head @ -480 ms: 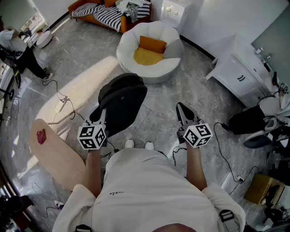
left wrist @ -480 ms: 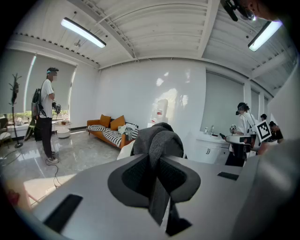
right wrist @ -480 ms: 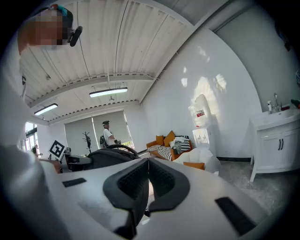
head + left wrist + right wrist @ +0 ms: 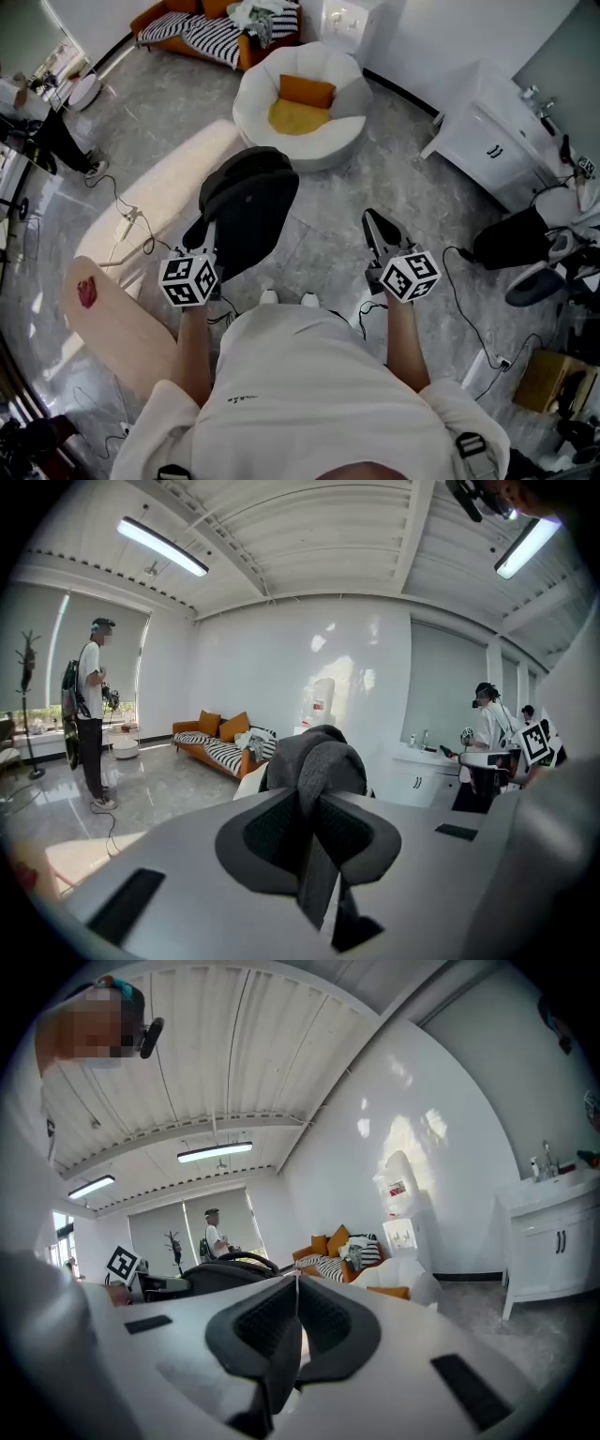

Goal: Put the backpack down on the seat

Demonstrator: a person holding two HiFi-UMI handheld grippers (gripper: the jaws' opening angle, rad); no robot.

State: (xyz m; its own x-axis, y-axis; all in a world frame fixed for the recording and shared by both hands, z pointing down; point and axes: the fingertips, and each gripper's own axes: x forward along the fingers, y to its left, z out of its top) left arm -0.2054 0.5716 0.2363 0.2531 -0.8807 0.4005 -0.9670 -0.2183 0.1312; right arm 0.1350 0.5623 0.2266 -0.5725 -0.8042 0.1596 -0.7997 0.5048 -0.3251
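Standing on a grey marble floor (image 4: 375, 178) in a bright white room, I hold the backpack (image 4: 248, 202) by a grey strap pinched between the jaws of my left gripper (image 4: 208, 239), which are drawn in narrow on the fabric. The dark pack hangs at my 11 o'clock, short of the seat and not on it. The seat (image 4: 349, 141), a round white armchair, sits at 12 o'clock just past the pack, with an orange cushion (image 4: 307, 91) against its back and a yellow cushion (image 4: 292, 116) on its base. My right gripper (image 4: 375, 225) is at 1 o'clock, its jaws pressed together with nothing between them, well apart from the pack. A long beige bench (image 4: 169, 187) runs from 9 to 11 o'clock, close along the pack's left side, and a power strip with its cable (image 4: 125, 225) lies at the bench's near edge. An orange sofa with a striped cover (image 4: 202, 30) stands against the far wall beyond the seat. A white cabinet (image 4: 487, 141) fills 2 o'clock and a black bag (image 4: 511, 246) rests on the floor at 3 o'clock, with another cable (image 4: 459, 300) trailing toward it. Bare floor lies between the seat, the cabinet and my right side. Another person (image 4: 89, 724) stands off at 9 o'clock.
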